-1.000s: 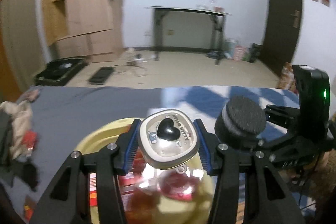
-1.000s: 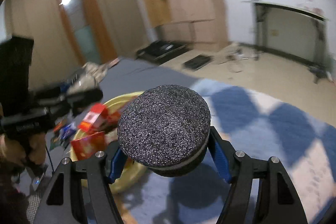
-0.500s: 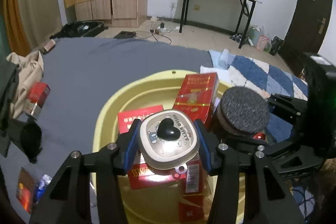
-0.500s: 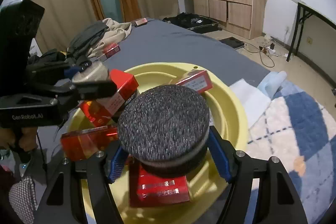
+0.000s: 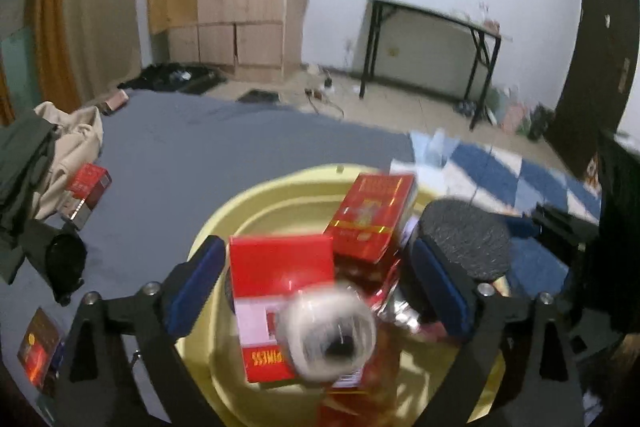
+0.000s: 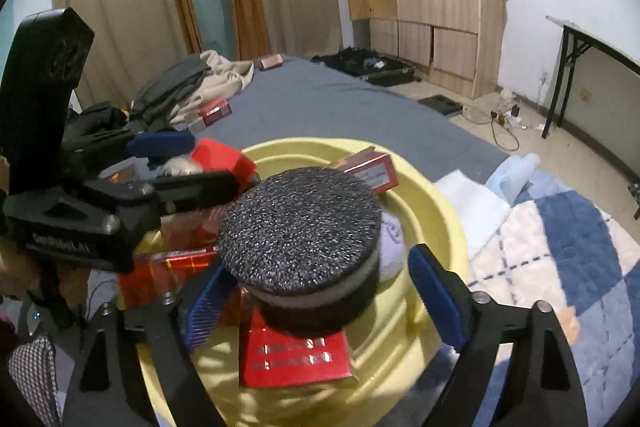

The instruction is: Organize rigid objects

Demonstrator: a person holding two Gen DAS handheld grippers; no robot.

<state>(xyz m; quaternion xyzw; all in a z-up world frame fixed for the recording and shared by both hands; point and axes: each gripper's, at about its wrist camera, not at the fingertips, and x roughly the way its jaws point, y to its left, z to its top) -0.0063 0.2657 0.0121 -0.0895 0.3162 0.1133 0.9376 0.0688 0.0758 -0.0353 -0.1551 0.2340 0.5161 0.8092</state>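
My left gripper [image 5: 316,259] hangs over the yellow basin [image 5: 224,219], its jaws opening wide. The small cream case with a black heart [image 5: 332,339] is a blur below the pads, free of them, over the red boxes [image 5: 280,267] in the basin. My right gripper [image 6: 320,267] is opening too. The round black sponge-topped case [image 6: 300,239] still sits between its pads, with a clear gap to the right pad. It is above a red box [image 6: 294,359] in the basin [image 6: 440,211]. The left gripper [image 6: 180,165] shows at the left of the right wrist view.
The basin rests on a grey sheet [image 5: 200,147]. A pile of clothes [image 5: 48,155], a red box [image 5: 88,183], a black round object [image 5: 66,259] and a small packet [image 5: 38,347] lie to the left. A blue checked rug [image 6: 560,247] lies to the right.
Both grippers came down over the basin and their jaws spread apart. The cream case has left the left pads and blurs downward. The black case no longer fills the right jaws.
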